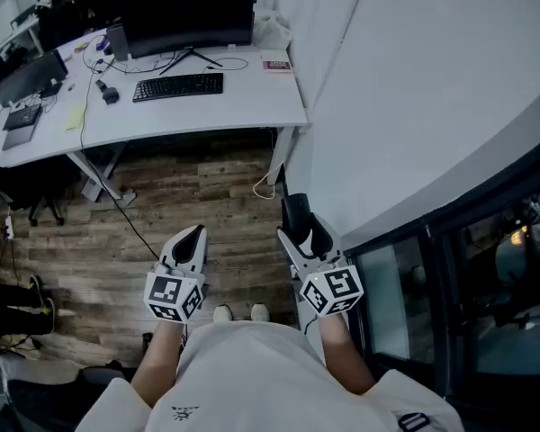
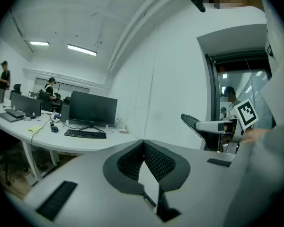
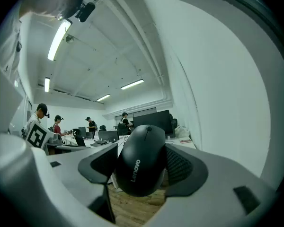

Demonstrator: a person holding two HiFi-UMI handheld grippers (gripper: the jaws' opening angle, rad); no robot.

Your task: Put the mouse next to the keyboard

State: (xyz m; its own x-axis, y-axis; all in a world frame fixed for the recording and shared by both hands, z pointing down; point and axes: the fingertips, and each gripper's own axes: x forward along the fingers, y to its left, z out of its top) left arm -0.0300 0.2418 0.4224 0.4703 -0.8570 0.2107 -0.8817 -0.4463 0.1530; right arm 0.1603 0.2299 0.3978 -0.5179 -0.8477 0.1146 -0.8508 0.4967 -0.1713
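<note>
A black Lenovo mouse (image 3: pixel 138 167) fills the right gripper view, and my right gripper (image 3: pixel 141 151) is shut on it, a pad pressing each side. In the head view that gripper (image 1: pixel 299 226) hangs over the wooden floor beside the white wall, the mouse (image 1: pixel 296 212) dark between its jaws. My left gripper (image 1: pixel 195 235) is level with it to the left, shut and holding nothing; its jaws meet at the tip (image 2: pixel 143 144). The black keyboard (image 1: pixel 178 86) lies far ahead on the white desk (image 1: pixel 252 102), in front of a monitor (image 1: pixel 189 12). The left gripper view also shows the keyboard (image 2: pixel 84 134).
A small dark object (image 1: pixel 111 95) and cables lie left of the keyboard. More desks with laptops and several people stand further left (image 1: pixel 22 79). A white wall (image 1: pixel 414 88) runs along the right, with a glass partition (image 1: pixel 486 277) behind it. Desk legs (image 1: pixel 99 183) stand on the floor.
</note>
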